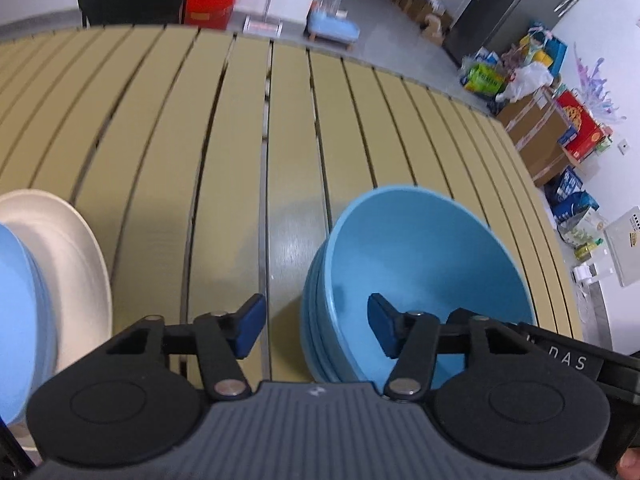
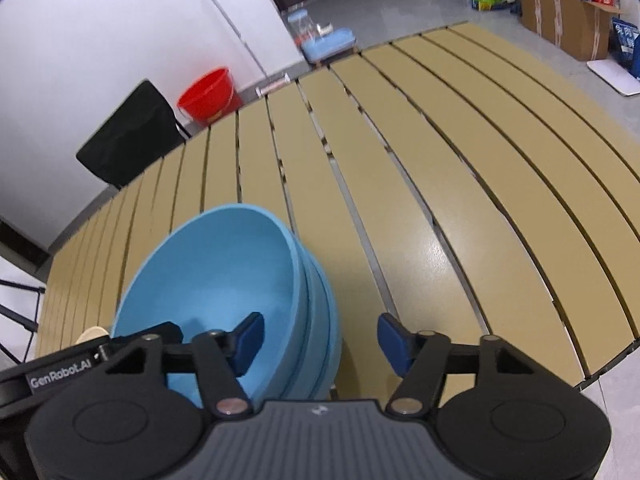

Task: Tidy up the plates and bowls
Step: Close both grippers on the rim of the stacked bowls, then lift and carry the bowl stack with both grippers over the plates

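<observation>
A stack of blue bowls (image 1: 424,272) stands on the slatted tan table (image 1: 224,140). My left gripper (image 1: 316,330) is open and straddles the stack's left rim, with one fingertip inside the top bowl and one outside. The stack also shows in the right wrist view (image 2: 224,284). My right gripper (image 2: 320,344) is open and straddles the stack's right rim the same way. At the left edge of the left wrist view a blue plate (image 1: 16,312) lies on a white plate (image 1: 72,248).
Beyond the table's far edge are a black chair (image 2: 128,136), a red bucket (image 2: 210,96) and a blue container (image 1: 332,26). Cardboard boxes and bags (image 1: 552,120) crowd the floor to the right. The table's right edge (image 2: 600,368) is close.
</observation>
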`<state>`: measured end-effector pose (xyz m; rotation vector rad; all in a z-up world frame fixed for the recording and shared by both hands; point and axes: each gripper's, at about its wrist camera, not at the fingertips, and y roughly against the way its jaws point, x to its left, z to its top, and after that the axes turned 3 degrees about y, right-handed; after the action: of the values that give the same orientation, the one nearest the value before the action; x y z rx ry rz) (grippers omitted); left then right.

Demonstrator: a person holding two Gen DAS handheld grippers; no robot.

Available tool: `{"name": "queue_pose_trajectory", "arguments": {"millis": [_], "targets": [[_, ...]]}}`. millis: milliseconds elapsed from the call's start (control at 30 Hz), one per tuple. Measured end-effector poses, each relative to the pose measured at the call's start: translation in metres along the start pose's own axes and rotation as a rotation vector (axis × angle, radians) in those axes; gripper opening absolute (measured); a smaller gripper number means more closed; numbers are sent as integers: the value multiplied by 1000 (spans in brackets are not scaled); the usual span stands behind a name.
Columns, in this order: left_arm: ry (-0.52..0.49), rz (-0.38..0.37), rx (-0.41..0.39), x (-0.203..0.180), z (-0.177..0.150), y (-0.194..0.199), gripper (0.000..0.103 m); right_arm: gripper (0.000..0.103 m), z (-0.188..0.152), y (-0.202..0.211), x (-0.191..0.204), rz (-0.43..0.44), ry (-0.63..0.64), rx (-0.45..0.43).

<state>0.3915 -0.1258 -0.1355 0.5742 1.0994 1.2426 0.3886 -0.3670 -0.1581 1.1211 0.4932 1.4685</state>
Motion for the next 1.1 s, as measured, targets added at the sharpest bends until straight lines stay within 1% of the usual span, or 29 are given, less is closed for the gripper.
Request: {"name": "queue_pose_trajectory", "arguments": {"millis": [67, 100, 133, 167, 200, 267, 333, 433, 567, 733, 933, 1100], "targets": [[21, -14, 36, 5, 3, -5, 44, 58, 3, -5, 0, 2, 0, 31], [28, -18, 52, 6, 4, -8, 42, 56, 4, -7, 1, 8, -3, 44], [35, -24, 65, 7, 6, -10, 36, 51, 5, -9, 2, 16, -6, 57], [43, -28, 80, 8, 7, -13, 33, 47, 5, -11, 2, 27, -12, 71], [48, -25, 85, 9, 8, -15, 33, 45, 5, -12, 2, 36, -18, 82], [50, -15, 83, 10, 8, -15, 26, 38, 5, -13, 3, 46, -18, 98], [57, -9, 83, 12, 9, -15, 23, 35, 4, -13, 8, 27, 5, 96], [57, -3, 82, 12, 10, -14, 22, 29, 5, -13, 11, 8, 18, 94], [34, 20, 71, 6, 4, -11, 22, 28, 2, -9, 10, 2, 21, 92], [35, 15, 66, 8, 3, -4, 22, 27, -1, 0, 13, 2, 37, 84], [37, 10, 23, 10, 0, 18, 22, 27, -1, 15, 26, 5, 49, 55], [50, 9, -14, 18, -5, 47, 22, 27, -5, 35, 41, 12, 72, 28]]}}
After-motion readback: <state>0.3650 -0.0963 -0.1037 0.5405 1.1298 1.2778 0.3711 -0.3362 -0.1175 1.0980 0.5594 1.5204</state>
